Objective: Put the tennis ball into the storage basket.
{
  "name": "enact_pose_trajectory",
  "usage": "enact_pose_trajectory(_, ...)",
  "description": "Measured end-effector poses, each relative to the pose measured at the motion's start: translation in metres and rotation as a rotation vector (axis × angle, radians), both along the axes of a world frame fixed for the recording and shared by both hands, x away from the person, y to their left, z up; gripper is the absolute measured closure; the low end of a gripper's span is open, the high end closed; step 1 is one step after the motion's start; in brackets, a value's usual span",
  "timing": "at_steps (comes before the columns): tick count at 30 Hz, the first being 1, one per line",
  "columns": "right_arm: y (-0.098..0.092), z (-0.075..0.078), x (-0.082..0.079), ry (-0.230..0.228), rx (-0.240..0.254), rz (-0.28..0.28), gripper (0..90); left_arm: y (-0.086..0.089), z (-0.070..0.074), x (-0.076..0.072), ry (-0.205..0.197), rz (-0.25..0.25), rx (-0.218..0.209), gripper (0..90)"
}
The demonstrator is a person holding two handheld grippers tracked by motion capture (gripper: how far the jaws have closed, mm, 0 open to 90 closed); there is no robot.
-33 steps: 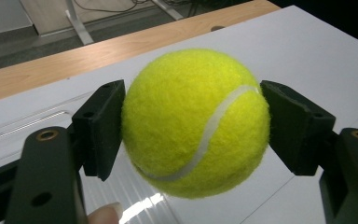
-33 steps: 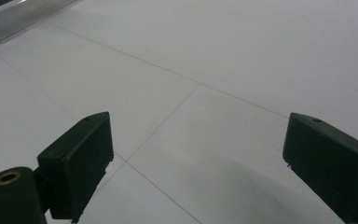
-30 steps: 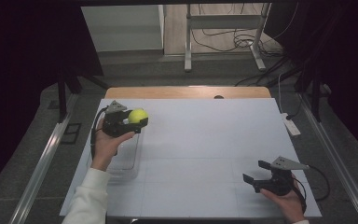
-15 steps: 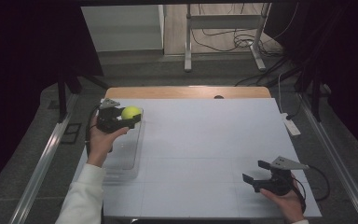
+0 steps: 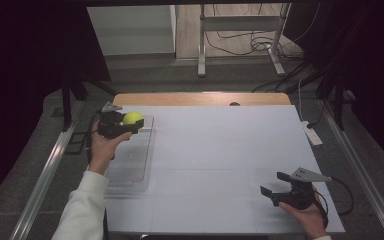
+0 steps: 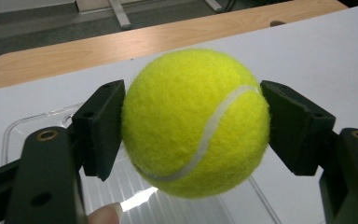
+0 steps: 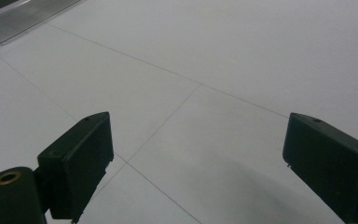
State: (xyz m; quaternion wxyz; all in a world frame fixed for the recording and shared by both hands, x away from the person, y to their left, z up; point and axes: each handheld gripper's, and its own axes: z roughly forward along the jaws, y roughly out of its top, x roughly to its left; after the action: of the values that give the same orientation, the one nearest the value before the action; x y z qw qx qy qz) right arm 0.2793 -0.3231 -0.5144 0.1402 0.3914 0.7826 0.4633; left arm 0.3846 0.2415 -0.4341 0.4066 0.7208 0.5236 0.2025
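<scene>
A yellow tennis ball [image 5: 133,118] [image 6: 196,121] is clamped between the two black jaws of my left gripper [image 5: 130,123] [image 6: 193,123], held above the far end of a clear plastic tray [image 5: 130,160] [image 6: 37,123] at the table's left side. The pads press on the ball from both sides. My right gripper [image 5: 274,185] [image 7: 198,158] rests near the front right of the white table, its jaws wide apart with only bare white surface between them.
The white table top [image 5: 220,150] has a wooden strip [image 5: 200,98] along its far edge. A white remote-like object [image 5: 312,135] lies at the right edge. Metal rails [image 5: 45,180] run along both sides, and cables lie on the floor beyond.
My left hand has carried the ball away from me and slightly left, toward the tray's far end. The right gripper has stayed where it was.
</scene>
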Motion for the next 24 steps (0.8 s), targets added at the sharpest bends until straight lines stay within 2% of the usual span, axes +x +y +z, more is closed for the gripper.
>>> enact_pose_trajectory(24, 0.0, -0.001, 0.001, 0.003, 0.0, 0.002, 8.6, 0.023, -0.021, 0.025, 0.094, 0.099, 0.05, 26.8)
